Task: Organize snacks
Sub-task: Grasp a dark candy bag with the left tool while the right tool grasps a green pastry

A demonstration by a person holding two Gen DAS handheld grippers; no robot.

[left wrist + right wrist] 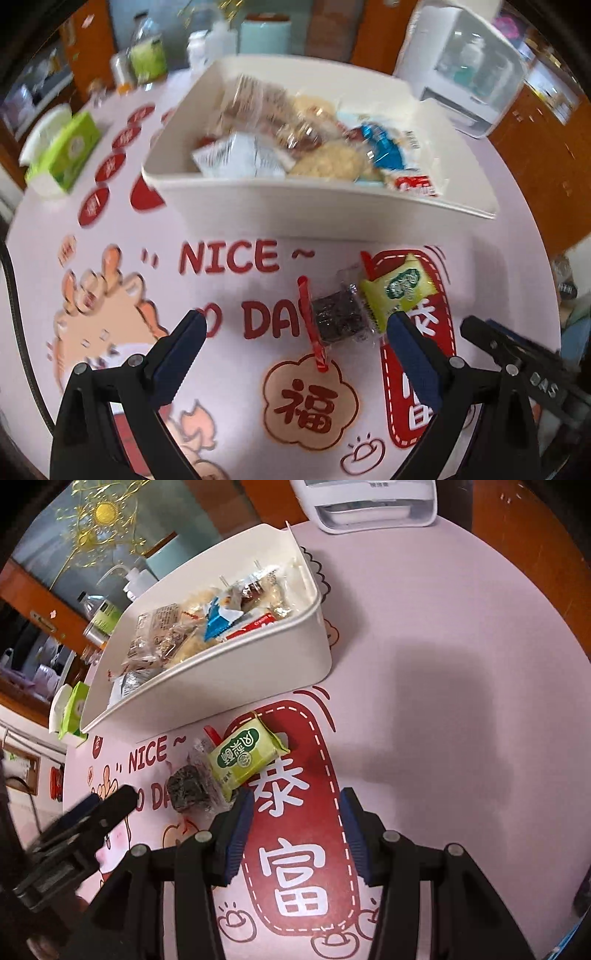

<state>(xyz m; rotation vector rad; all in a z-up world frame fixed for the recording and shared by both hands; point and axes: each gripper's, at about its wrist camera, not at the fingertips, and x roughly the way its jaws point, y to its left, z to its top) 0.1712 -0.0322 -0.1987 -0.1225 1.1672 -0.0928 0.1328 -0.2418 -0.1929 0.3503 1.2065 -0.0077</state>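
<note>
Both grippers point down at the table, nothing held. My left gripper [295, 332] has its jaws wide apart, empty, straddling the loose snacks. My right gripper [295, 812] stands partly spread, also empty, over bare printed tablecloth [443, 627].

What's left to sort: a dark snack in clear wrap [338, 314], a green packet [400, 288] touching its far side, and a red stick [312, 325] lying along its other side. All three sit just in front of the white bin [332, 199], which already holds a pile of wrapped snacks (so my read is the job is mostly done, these are the stragglers).

Left is lined up on the dark snack, I'd say; the wide opening suits its bulk. Right sits just beside the green packet, its left finger [236, 834] near the packet's end.

In the way: the items touch, so pinching one likely drags its neighbour. The grippers are close together too, each showing in the other's view. The bin's near wall needs clearing on the lift. Tissue box [66, 151], bottles [147, 51] and the white appliance [469, 70] stand well apart, no issue.
</note>
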